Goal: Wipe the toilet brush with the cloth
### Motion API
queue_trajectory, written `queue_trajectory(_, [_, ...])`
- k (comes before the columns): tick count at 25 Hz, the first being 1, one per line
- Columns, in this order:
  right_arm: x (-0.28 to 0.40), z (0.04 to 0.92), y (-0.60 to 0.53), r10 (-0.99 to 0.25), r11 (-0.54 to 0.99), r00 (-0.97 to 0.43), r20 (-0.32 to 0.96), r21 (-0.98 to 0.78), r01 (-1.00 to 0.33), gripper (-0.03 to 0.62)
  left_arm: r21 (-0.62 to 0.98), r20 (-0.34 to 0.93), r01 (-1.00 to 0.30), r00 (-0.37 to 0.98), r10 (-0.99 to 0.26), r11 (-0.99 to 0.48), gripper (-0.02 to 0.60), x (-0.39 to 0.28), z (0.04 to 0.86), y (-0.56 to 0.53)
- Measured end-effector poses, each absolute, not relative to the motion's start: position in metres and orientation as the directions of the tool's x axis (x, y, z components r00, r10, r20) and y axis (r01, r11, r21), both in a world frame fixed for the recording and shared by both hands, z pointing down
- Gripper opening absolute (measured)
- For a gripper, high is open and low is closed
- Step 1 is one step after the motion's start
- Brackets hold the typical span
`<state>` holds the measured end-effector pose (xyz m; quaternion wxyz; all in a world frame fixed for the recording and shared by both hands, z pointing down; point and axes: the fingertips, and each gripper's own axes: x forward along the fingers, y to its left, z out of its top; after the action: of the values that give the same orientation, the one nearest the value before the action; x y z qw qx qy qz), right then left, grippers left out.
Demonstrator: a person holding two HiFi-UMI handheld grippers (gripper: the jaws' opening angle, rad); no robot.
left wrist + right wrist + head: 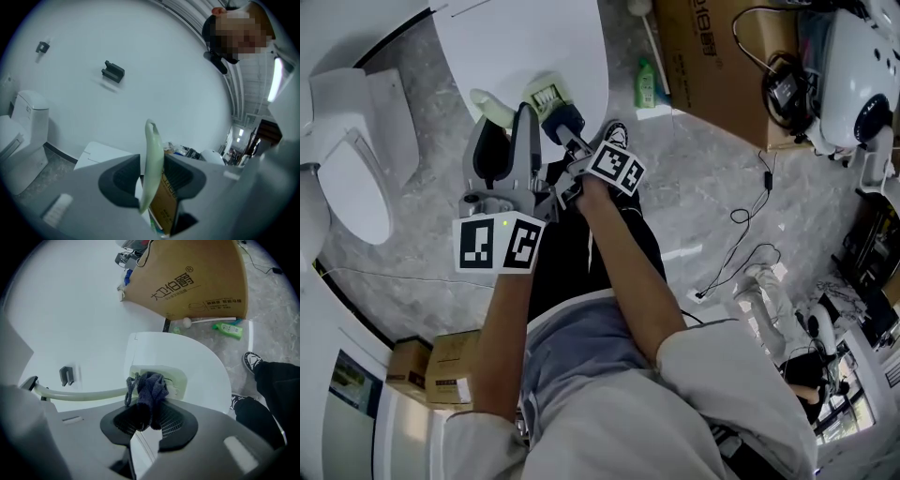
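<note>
The toilet brush has a pale green handle (492,107) and a pale head (546,95). My left gripper (510,120) is shut on the handle, which stands upright between its jaws in the left gripper view, handle (152,154), gripper (152,180). My right gripper (566,133) is shut on a dark blue cloth (562,121) that lies against the brush head. In the right gripper view the cloth (151,391) bunches over the head (164,378), and the handle (84,393) runs off to the left of my right gripper (149,420).
A white toilet (356,159) stands at the left and a white rounded panel (525,42) lies behind the brush. A large cardboard box (712,56), a green bottle (646,86), floor cables (741,244) and small boxes (431,370) lie around. The person's legs and a shoe (617,132) are below.
</note>
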<state>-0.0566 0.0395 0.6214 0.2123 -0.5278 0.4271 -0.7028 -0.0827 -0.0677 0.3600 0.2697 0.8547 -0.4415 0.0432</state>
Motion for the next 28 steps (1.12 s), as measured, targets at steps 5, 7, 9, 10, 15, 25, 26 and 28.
queue_trajectory(5, [-0.061, 0.623, 0.024, -0.745, -0.569, -0.339, 0.574, -0.812, -0.126, 0.08, 0.417, 0.313, -0.771, 0.62, -0.72, -0.482, 0.0, -0.085, 0.358, -0.066])
queue_trajectory(7, [-0.063, 0.622, 0.023, -0.747, -0.575, -0.333, 0.575, -0.811, -0.109, 0.08, 0.419, 0.316, -0.769, 0.622, -0.717, -0.483, 0.0, -0.087, 0.357, -0.065])
queue_trajectory(9, [-0.063, 0.621, 0.024, -0.753, -0.577, -0.327, 0.571, -0.812, -0.089, 0.08, 0.422, 0.314, -0.765, 0.627, -0.713, -0.487, 0.0, -0.089, 0.355, -0.064])
queue_trajectory(10, [-0.063, 0.62, 0.023, -0.757, -0.575, -0.325, 0.567, -0.814, -0.081, 0.08, 0.425, 0.312, -0.762, 0.63, -0.711, -0.489, 0.0, -0.089, 0.354, -0.064])
queue_trajectory(15, [-0.063, 0.617, 0.021, -0.764, -0.565, -0.328, 0.556, -0.821, -0.075, 0.08, 0.436, 0.318, -0.755, 0.639, -0.7, -0.49, 0.0, -0.094, 0.356, -0.059])
queue_trajectory(25, [-0.065, 0.599, 0.021, -0.774, -0.536, -0.352, 0.526, -0.841, -0.078, 0.08, 0.454, 0.354, -0.765, 0.626, -0.695, -0.458, 0.0, -0.121, 0.366, -0.037])
queue_trajectory(26, [-0.065, 0.597, 0.021, -0.775, -0.532, -0.355, 0.522, -0.843, -0.079, 0.08, 0.456, 0.355, -0.766, 0.623, -0.697, -0.453, 0.0, -0.125, 0.366, -0.036])
queue_trajectory(28, [-0.065, 0.594, 0.022, -0.778, -0.524, -0.359, 0.515, -0.848, -0.083, 0.08, 0.46, 0.354, -0.769, 0.617, -0.703, -0.444, 0.0, -0.13, 0.365, -0.034])
